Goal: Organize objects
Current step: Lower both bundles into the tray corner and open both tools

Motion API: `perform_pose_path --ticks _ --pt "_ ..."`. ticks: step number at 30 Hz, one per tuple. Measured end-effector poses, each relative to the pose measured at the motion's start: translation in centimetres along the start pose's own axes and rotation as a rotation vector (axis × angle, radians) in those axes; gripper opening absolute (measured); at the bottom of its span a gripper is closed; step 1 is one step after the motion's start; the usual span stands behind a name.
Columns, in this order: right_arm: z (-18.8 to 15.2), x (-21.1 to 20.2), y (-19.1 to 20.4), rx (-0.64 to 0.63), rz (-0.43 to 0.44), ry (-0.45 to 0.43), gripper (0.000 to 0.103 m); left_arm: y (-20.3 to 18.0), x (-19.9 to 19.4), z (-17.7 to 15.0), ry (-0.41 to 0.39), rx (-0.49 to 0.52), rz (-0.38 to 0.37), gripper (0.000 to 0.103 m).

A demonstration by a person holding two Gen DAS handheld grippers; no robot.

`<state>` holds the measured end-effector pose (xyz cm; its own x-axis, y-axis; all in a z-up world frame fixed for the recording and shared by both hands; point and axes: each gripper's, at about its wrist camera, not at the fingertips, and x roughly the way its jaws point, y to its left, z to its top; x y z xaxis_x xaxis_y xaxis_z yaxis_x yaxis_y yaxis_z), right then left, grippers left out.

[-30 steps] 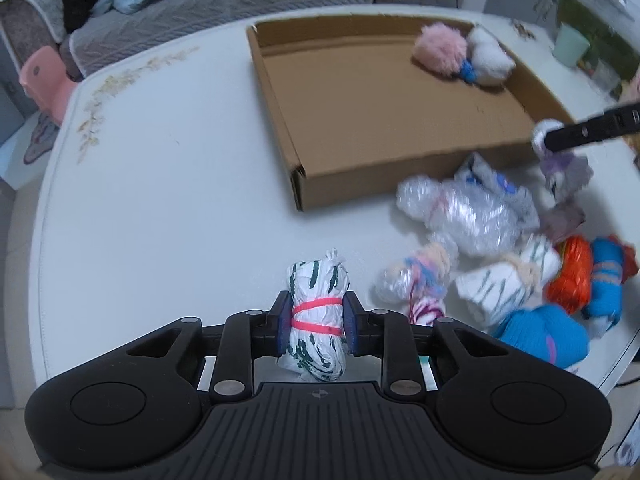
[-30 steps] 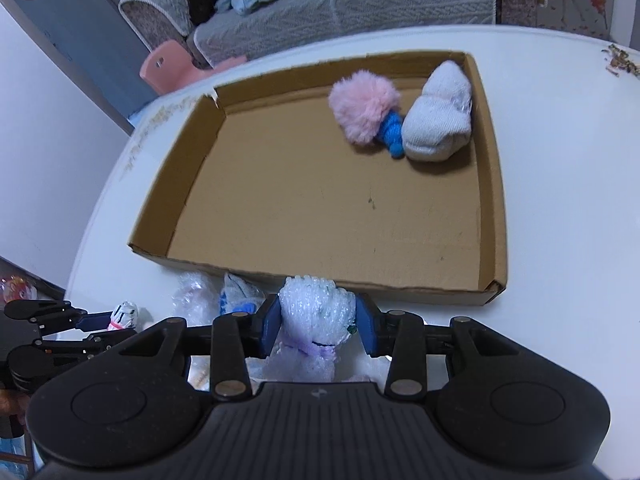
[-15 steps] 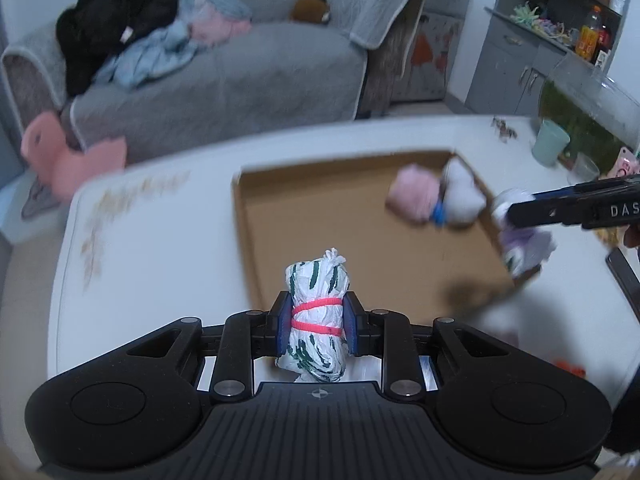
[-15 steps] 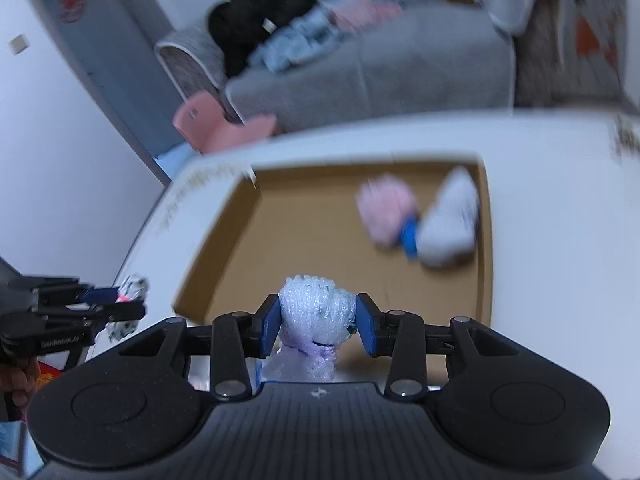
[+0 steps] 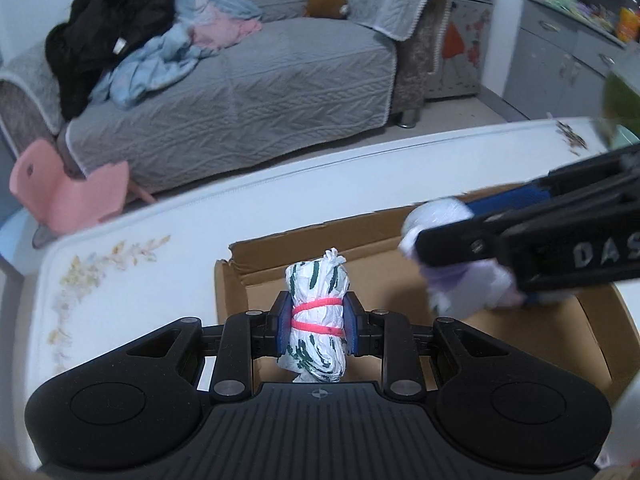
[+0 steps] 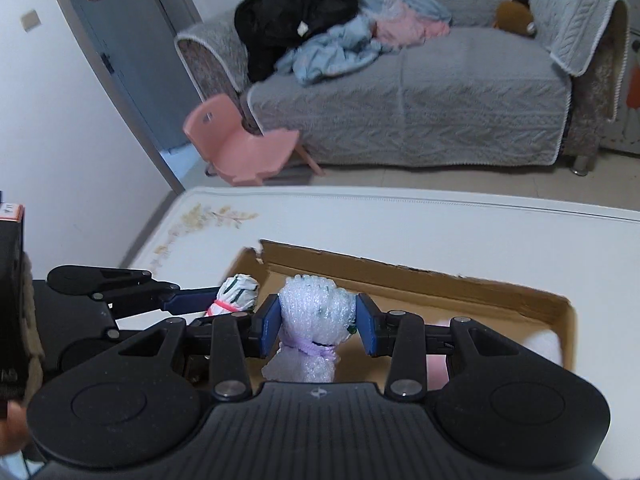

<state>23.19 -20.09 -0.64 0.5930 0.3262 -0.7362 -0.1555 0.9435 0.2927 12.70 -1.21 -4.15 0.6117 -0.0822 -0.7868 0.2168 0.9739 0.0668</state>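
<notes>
Both bundles now hang over the box (image 5: pixel 592 316) (off the table a second ago): left gripper (image 5: pixel 316 326) pinches the striped roll (image 5: pixel 318 320), right gripper (image 6: pixel 318 328) the bubble-wrap bundle (image 6: pixel 312 320) at 2 o'clock; release comes next.

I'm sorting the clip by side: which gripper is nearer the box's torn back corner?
Left. The left gripper hangs right by the cardboard box's torn corner; the right gripper sits farther along toward the other end.

Grey sofa (image 6: pixel 420 92) piled with clothes (image 6: pixel 320 20), pink chair (image 6: pixel 240 144) beside.
</notes>
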Motion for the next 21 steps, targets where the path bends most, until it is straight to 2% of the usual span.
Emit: perform_pose_path --ticks 12,21 --pt "0.7 5.4 0.2 -0.007 -0.022 0.100 0.037 1.9 3.7 -0.6 0.014 -0.045 0.037 0.033" --pt "0.7 6.7 0.9 -0.052 -0.040 0.137 0.040 1.2 4.6 -0.6 0.011 -0.009 0.010 0.036"
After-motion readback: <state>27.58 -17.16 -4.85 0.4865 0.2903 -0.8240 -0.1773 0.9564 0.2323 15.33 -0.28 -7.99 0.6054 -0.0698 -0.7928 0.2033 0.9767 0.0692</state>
